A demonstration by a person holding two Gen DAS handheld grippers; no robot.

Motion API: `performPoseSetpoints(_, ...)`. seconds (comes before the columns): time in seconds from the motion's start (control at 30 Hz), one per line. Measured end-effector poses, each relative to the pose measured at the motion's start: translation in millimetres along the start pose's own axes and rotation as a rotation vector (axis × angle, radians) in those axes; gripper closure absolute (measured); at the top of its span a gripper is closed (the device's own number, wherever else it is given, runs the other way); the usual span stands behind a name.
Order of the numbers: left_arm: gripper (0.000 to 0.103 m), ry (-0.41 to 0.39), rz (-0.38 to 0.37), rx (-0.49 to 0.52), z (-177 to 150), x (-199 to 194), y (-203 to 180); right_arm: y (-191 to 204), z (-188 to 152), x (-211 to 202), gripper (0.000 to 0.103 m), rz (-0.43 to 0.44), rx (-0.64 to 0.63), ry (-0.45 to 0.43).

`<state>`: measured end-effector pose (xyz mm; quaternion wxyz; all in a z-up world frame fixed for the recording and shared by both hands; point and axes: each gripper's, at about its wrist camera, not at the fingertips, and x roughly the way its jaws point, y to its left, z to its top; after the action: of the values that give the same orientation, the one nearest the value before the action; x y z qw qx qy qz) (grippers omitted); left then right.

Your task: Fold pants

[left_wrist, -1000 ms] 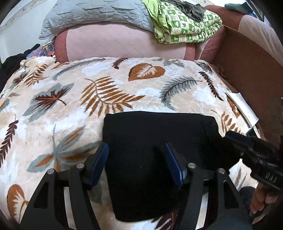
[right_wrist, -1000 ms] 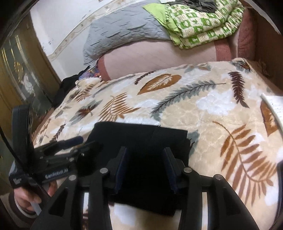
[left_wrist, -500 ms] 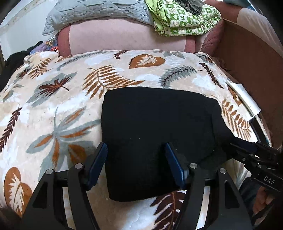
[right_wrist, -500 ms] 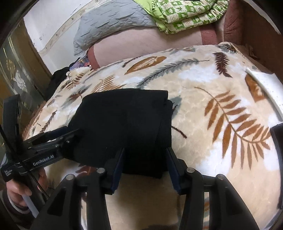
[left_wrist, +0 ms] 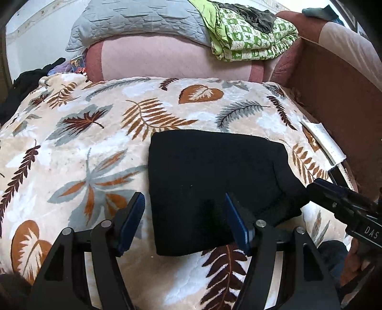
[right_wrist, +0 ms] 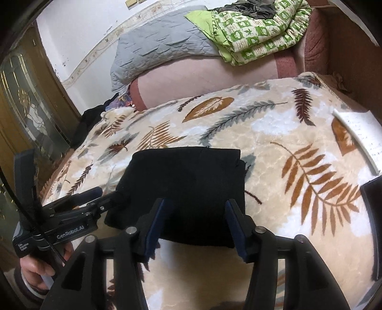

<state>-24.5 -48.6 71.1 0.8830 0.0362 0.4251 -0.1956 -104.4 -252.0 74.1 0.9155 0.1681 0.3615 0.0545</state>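
Observation:
The black pants (left_wrist: 214, 183) lie folded into a compact rectangle on the leaf-patterned blanket (left_wrist: 95, 143). They also show in the right wrist view (right_wrist: 186, 186). My left gripper (left_wrist: 185, 219) is open and empty, just above the near left part of the pants. My right gripper (right_wrist: 193, 221) is open and empty over the near edge of the pants. In the left wrist view the right gripper (left_wrist: 317, 188) shows at the pants' right edge. In the right wrist view the left gripper (right_wrist: 105, 202) shows at their left edge.
A pink bolster (left_wrist: 172, 59) with a grey quilt (left_wrist: 143, 19) and a green folded blanket (left_wrist: 250, 35) lies at the back. A brown wooden side (left_wrist: 339, 95) stands on the right. A white paper (right_wrist: 358, 136) lies at the blanket's right edge. Dark clothes (left_wrist: 28, 78) are far left.
Both grippers have pulled back and risen from the folded pants, so more of the pants and blanket shows. Both stay open. The pants lie still.

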Motion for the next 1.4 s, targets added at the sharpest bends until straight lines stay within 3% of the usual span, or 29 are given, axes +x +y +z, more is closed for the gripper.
performPoseSetpoints(0.3,0.032,0.011,-0.018,-0.040,0.0,1.3,7.5,0.6,2.3,5.2,0.033,-0.013,0.014,0.003)
performPoseSetpoints(0.7,0.029,0.037,-0.022,-0.064,-0.6,11.6,15.6,-5.9,3.3,16.1,0.030,-0.031,0.034,0.022)
performPoseSetpoints(1.23,0.025,0.021,-0.102,-0.114,-2.8,22.6,33.0,-27.8,4.9,42.0,0.024,-0.057,0.098,0.060)
performPoseSetpoints(1.4,0.024,0.056,-0.147,-0.129,-5.1,35.6,33.9,-34.7,0.6,54.9,0.022,-0.058,0.130,0.096)
